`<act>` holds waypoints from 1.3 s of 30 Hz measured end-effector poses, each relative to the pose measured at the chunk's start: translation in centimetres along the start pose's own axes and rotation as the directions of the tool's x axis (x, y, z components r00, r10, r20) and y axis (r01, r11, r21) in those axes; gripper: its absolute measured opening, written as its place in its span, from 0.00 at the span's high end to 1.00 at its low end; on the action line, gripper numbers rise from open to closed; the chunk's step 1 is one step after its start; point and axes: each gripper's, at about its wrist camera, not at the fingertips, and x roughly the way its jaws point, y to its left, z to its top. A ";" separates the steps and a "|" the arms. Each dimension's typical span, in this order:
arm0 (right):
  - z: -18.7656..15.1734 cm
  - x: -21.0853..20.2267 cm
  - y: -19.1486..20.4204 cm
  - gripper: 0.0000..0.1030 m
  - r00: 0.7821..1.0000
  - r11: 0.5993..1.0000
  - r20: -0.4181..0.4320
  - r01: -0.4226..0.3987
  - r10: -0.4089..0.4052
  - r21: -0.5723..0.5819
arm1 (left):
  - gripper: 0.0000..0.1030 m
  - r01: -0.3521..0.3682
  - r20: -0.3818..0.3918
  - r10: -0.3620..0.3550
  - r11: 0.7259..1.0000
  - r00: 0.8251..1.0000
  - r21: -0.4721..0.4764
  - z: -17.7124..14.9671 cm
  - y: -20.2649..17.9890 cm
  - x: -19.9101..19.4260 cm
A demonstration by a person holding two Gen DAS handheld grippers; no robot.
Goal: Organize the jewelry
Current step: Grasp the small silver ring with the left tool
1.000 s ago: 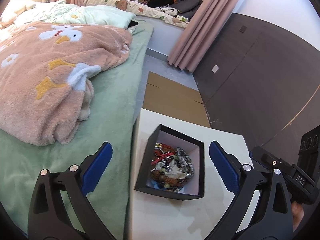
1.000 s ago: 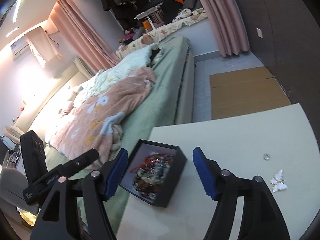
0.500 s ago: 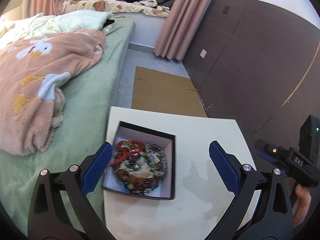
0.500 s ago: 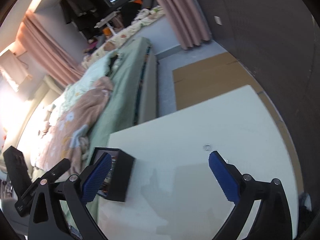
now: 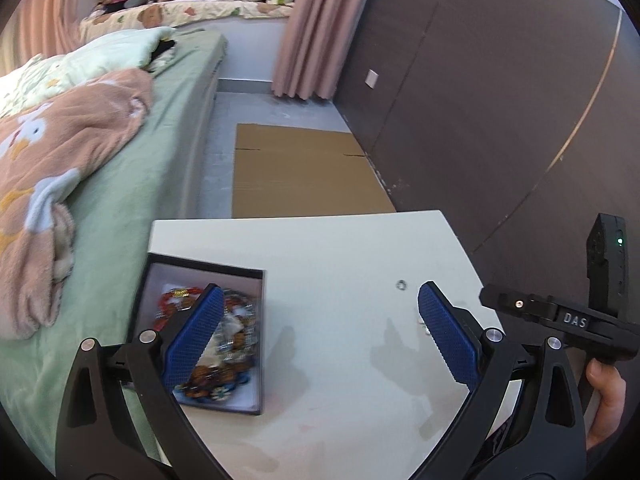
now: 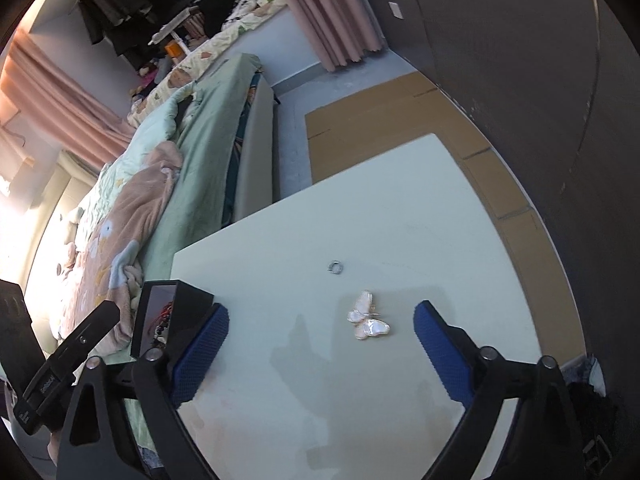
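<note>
On the far left of the left wrist view is a bed (image 5: 160,168) with a peach blanket (image 5: 60,152). Next to it, in the lower left, a black box (image 5: 256,340) sits on the white surface (image 5: 340,248). It is full of bead bracelets (image 5: 224,336) in red, brown and silver, all in one pile. The left tongs (image 5: 320,332) are wide open and hold nothing. One blue pad is in front of the box and the other is over bare surface. A bit right of the middle lies a small silver ring (image 5: 401,285), well apart from the box.

In the right wrist view, the black box (image 6: 192,300) is at the lower left. The small silver ring (image 6: 334,267) is near the middle. Just below it lies a white butterfly brooch (image 6: 368,316). The right tongs (image 6: 320,340) are wide open too and hold nothing. The butterfly brooch lies between the two blue pads, but they do not touch it.

I think most of the job is done, since so much is in the box. The ring and the butterfly brooch are not yet put away. The right tongs look ready to pick up the butterfly brooch.
</note>
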 end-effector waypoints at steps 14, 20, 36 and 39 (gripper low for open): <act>0.9 -0.4 -5.1 0.23 0.998 0.989 -0.019 0.068 -0.066 0.130 | 0.26 0.073 -0.115 -0.063 0.994 0.991 0.082 0.8 -6.2 6.5; 1.3 -0.9 -6.4 0.23 0.993 0.982 -0.017 0.119 -0.118 0.145 | 0.45 0.087 -0.188 -0.067 0.991 0.980 0.098 0.1 -7.9 10.5; 2.3 -0.3 -8.2 0.25 0.990 0.978 -0.039 0.142 -0.138 0.153 | 0.70 0.007 -0.257 0.051 0.976 0.965 0.220 -1.6 -11.1 16.5; 2.3 -0.2 -8.2 0.25 0.989 0.978 -0.039 0.144 -0.139 0.151 | 0.79 -0.042 -0.230 0.103 0.966 0.968 0.254 -1.8 -11.4 16.5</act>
